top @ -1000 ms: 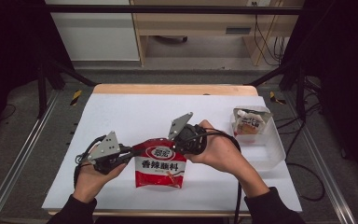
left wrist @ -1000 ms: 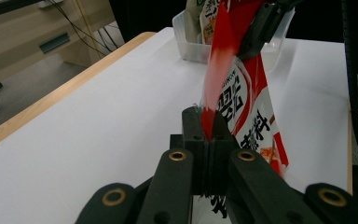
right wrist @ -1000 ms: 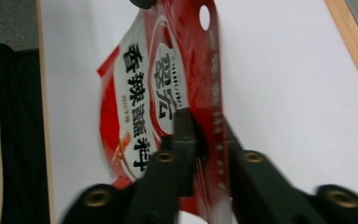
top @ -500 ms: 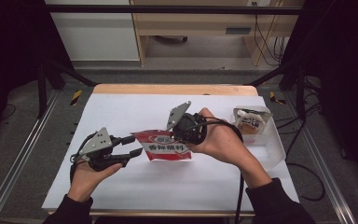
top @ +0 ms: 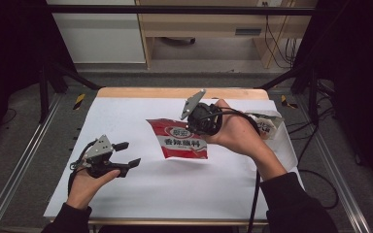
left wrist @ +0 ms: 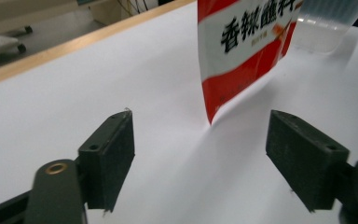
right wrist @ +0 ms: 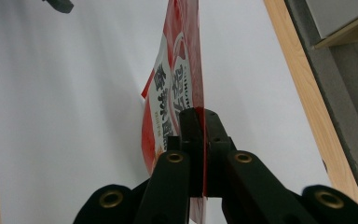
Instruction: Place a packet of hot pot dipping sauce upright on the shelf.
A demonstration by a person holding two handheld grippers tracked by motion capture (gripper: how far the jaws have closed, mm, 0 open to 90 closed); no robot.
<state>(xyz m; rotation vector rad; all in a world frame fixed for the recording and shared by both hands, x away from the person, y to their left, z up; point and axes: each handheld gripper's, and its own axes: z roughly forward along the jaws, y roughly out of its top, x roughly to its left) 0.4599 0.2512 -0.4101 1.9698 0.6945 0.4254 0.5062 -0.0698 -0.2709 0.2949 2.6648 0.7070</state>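
Nearest the person, the left hand-held gripper (top: 128,154) hovered low over the white tabletop (top: 141,194), released; its jaws had just been opening, with nothing between them. In the left gripper view its 2 pads (left wrist: 109,156) stood wide apart, the packet's lower corner hanging beyond them.

Farther off, the right hand-held gripper (top: 190,127) was clenched on the upper right edge of a red-and-white sauce packet (top: 179,140), which hung clear of the tabletop near its centre. The packet's long axis ran from upper left to lower right in the high view, printed face towards the camera. Its white band bore black Chinese characters, 香辣蘸料; a white oval logo above them was too small to read.

Beyond the right hand, a clear plastic container (top: 282,141) sat at the tabletop's right edge, holding another small packet (top: 267,125).
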